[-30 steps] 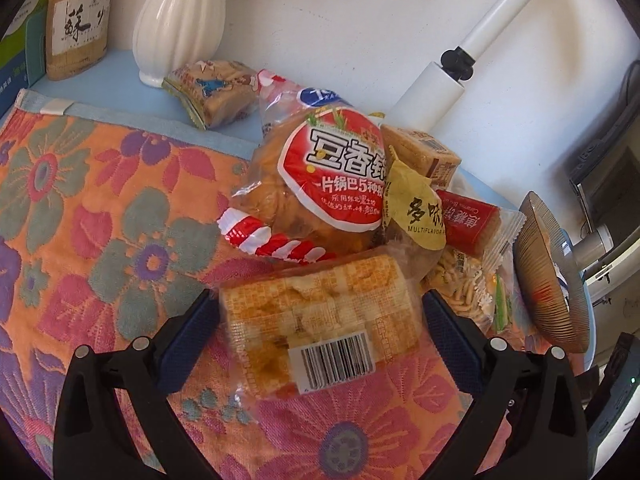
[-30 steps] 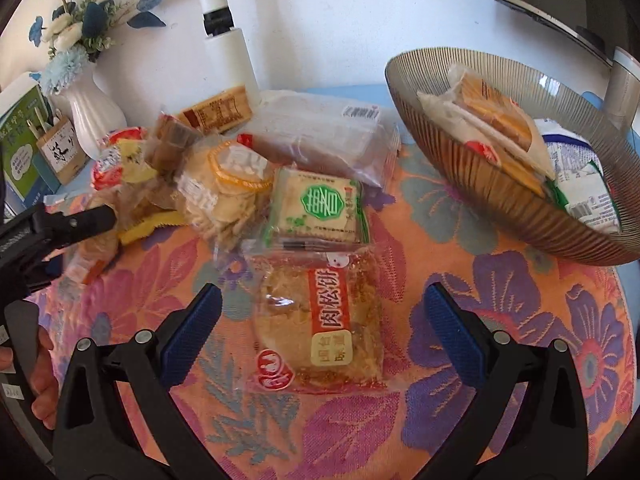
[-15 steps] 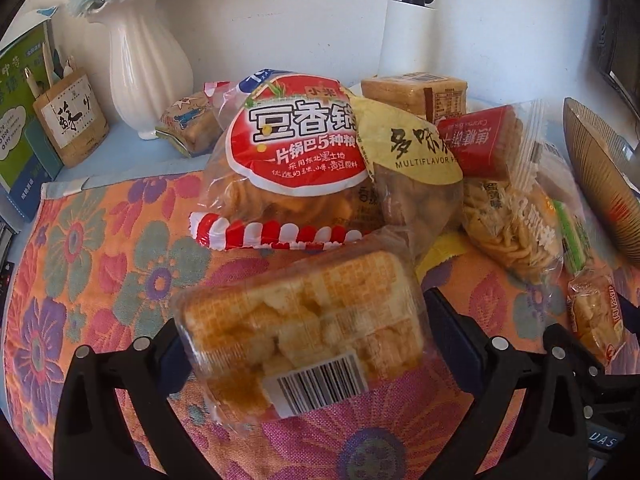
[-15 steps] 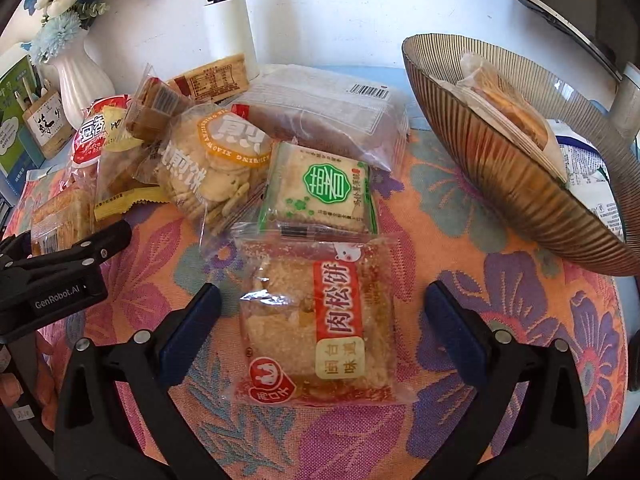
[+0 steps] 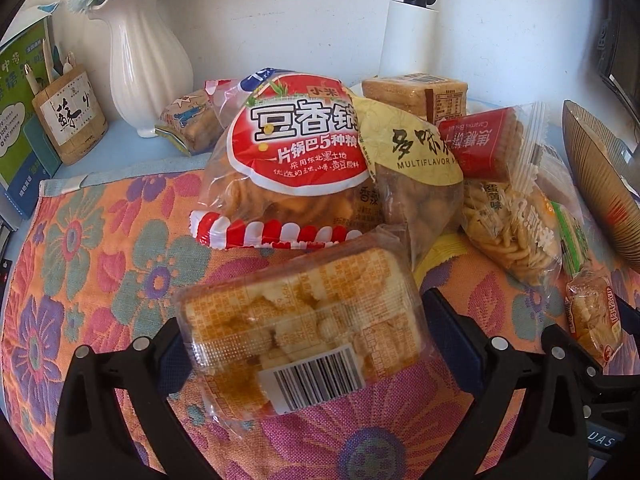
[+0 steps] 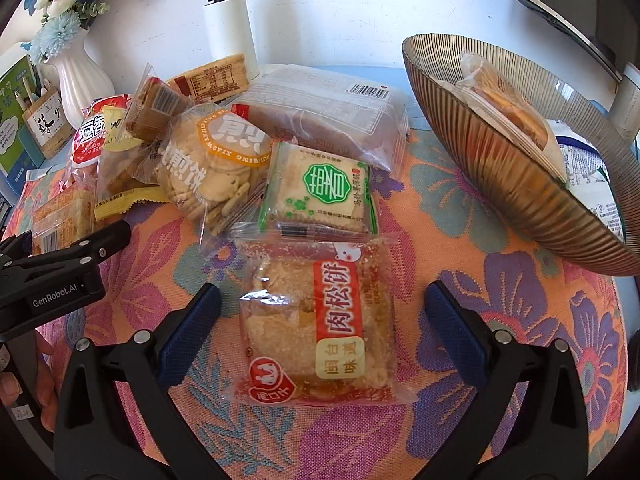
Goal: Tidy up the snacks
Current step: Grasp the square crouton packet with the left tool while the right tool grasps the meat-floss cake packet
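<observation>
The barcode pack [image 5: 300, 332] sits low centre of my left view, clamped between the left gripper's [image 5: 300, 340] fingers; a second ago it lay flat on the cloth [image 5: 80, 280], now it's lifted and tilted, so I judge the bowl [image 6: 520, 184] at upper right is next. My right gripper [image 6: 320, 320] hangs spread wide around the red-label cake [image 6: 320, 320], not touching it.

Left gripper [image 5: 304, 344] clamps the barcoded cake pack [image 5: 302, 330] (above floral cloth [image 5: 80, 260])
</observation>
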